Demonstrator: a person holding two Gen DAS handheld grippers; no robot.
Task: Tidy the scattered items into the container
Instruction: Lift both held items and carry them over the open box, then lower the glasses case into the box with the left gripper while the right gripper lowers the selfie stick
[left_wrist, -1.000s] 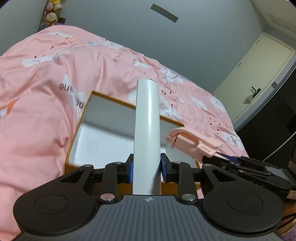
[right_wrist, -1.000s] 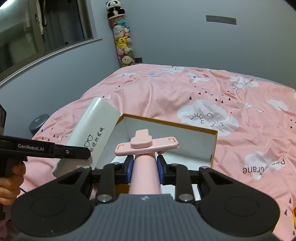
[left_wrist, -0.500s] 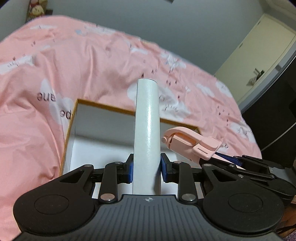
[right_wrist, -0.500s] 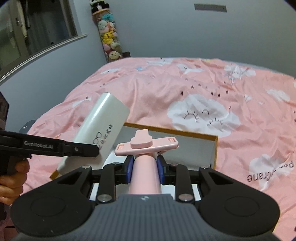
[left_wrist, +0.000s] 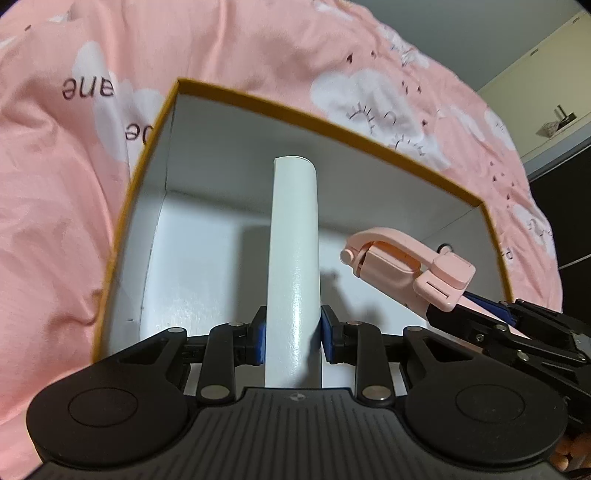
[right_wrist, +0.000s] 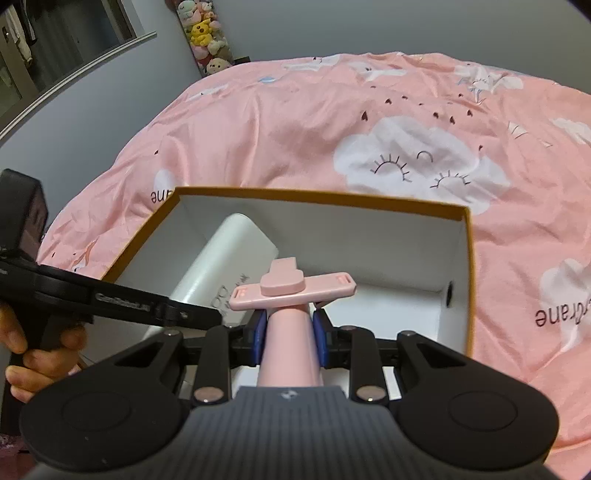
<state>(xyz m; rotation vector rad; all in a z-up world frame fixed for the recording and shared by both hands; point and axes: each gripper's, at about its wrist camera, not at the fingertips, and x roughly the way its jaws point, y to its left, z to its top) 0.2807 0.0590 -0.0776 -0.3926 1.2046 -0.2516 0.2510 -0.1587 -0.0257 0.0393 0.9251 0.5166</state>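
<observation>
My left gripper (left_wrist: 291, 338) has its fingers (left_wrist: 258, 338) pressed in on both sides of a white tube (left_wrist: 293, 258), which stands out ahead of them and reaches down into the open box (left_wrist: 258, 101). My right gripper (right_wrist: 288, 338) has its fingers (right_wrist: 320, 338) clamped on the stem of a pink holder (right_wrist: 291, 288), whose crossbar head sits just past the fingertips, over the right half of the box (right_wrist: 325, 197). From the left wrist camera the pink holder (left_wrist: 406, 267) comes in from the right, close beside the tube but apart from it, with the right gripper (left_wrist: 509, 328) behind it. From the right wrist camera the white tube (right_wrist: 225, 266) slants in on the left, carried by the left gripper (right_wrist: 192, 314); I think its far end is near the box floor, though I cannot tell whether it touches. The box has a mustard rim and white inside walls, and it sits on a bed with a pink cloud-print cover (right_wrist: 406, 122).
</observation>
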